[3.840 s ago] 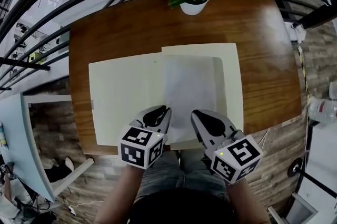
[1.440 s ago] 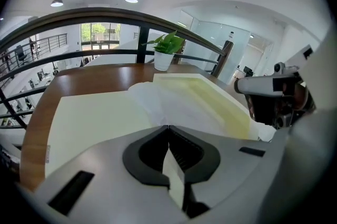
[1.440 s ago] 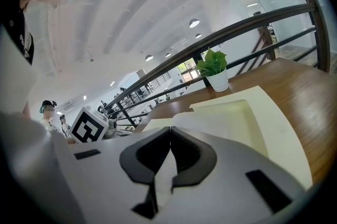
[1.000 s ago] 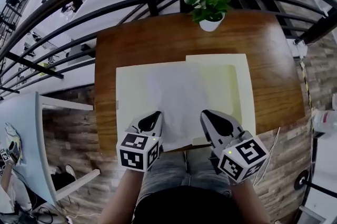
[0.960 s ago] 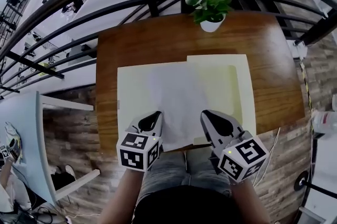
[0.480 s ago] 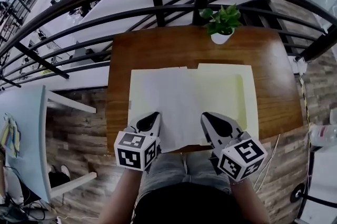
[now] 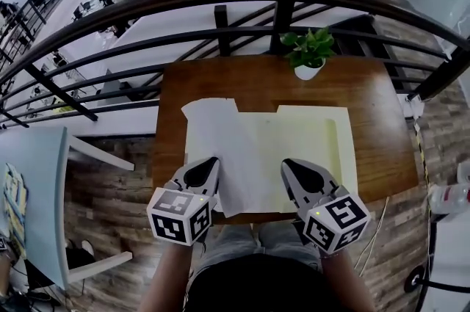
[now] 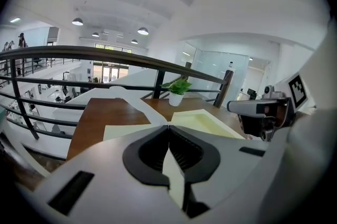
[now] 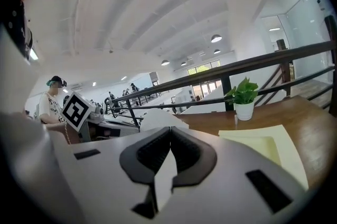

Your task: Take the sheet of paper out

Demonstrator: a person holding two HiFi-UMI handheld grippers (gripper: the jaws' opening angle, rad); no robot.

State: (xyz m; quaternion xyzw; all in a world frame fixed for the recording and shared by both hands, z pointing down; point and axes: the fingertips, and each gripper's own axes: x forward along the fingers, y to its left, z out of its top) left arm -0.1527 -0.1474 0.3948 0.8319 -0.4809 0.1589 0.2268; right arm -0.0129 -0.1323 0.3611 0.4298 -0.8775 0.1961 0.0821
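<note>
White left claw (image 7: pixel 208 165) pinching the sheet of paper (image 7: pixel 229 149) by its left edge; right claw (image 7: pixel 289 167) pressed together.
Paper half raised over the yellow folder (image 7: pixel 312 145), far corner curling up; folder flat on wooden table (image 7: pixel 371 101), potted plant (image 7: pixel 308 55) at far edge.

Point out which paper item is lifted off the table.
The white sheet, rising from the shut left gripper; the pale yellow folder lies flat on the table.

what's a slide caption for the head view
Left tongs hold a white sheet raised off the yellow folder on a wooden table, potted plant behind
</note>
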